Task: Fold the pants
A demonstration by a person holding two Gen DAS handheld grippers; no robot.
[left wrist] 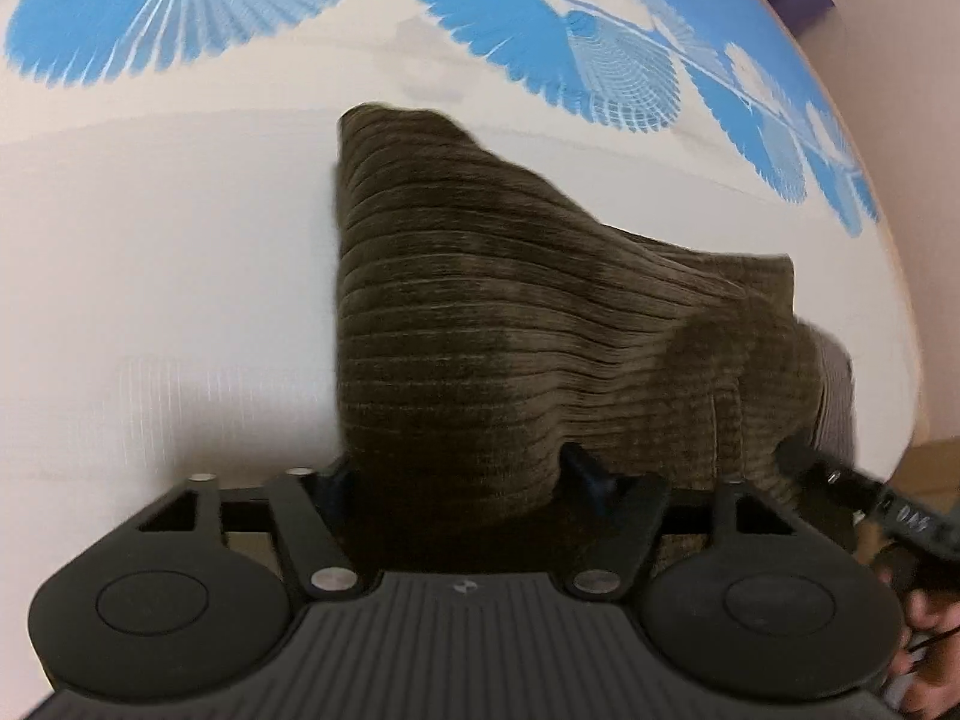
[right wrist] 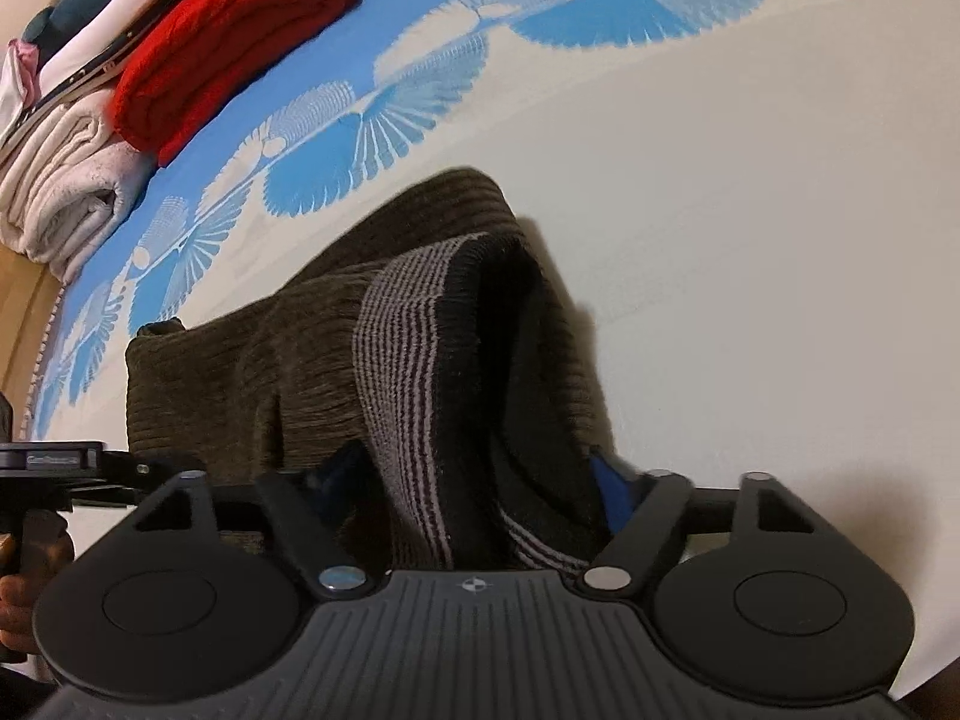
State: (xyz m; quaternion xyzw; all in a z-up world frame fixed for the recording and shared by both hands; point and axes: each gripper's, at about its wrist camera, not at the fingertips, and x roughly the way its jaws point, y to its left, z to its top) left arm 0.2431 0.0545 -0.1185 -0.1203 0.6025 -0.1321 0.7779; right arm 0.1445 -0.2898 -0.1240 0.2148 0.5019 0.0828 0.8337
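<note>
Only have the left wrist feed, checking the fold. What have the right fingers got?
Observer: The right gripper has its fingers on either side of the pants at the grey-and-black striped waistband. Cloth fills the gap, so it looks gripped.
Operator: Waistband lying flat?
Observer: No, it gapes open and the dark inside shows.
Operator: Anything else nearby?
Observer: Folded laundry is stacked at the upper left of the right wrist view, with a red knit and a white towel in it.
</note>
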